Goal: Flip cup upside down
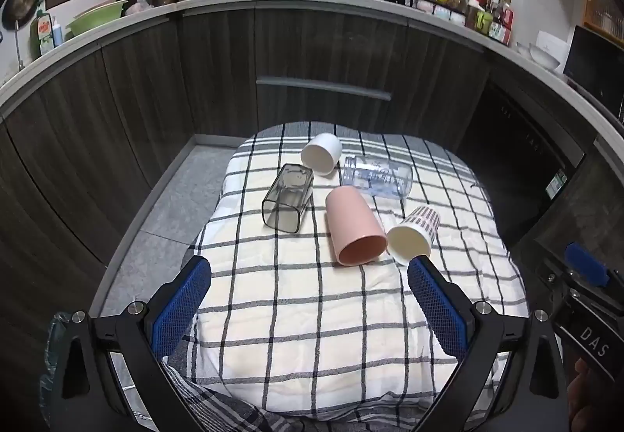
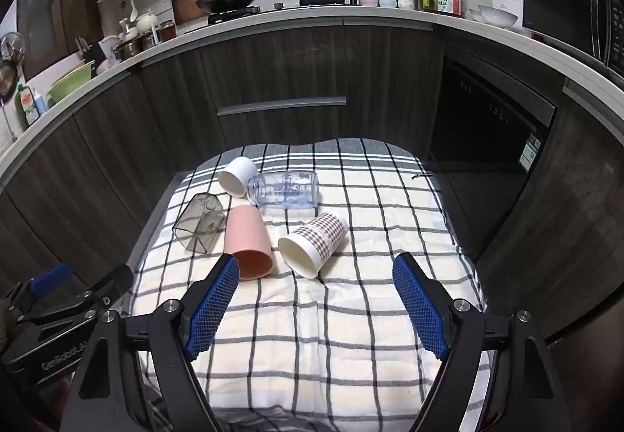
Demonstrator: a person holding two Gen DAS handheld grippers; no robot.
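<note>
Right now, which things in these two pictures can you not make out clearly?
- Print on the clear bottle: too small to read in either view.
- Rim of the pink cup: in the right wrist view, the right gripper finger covers its near-left edge.
- Near edge of the checked cloth: cut off by the gripper bodies in both views.
- Right gripper in the left wrist view: mostly past the right edge.

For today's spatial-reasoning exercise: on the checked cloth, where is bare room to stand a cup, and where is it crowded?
Free: the near cloth between the pink cup and both open grippers, and the right side beyond the plaid cup. Crowded: the far left, where the grey square cup, white cup and clear bottle cluster.
</note>
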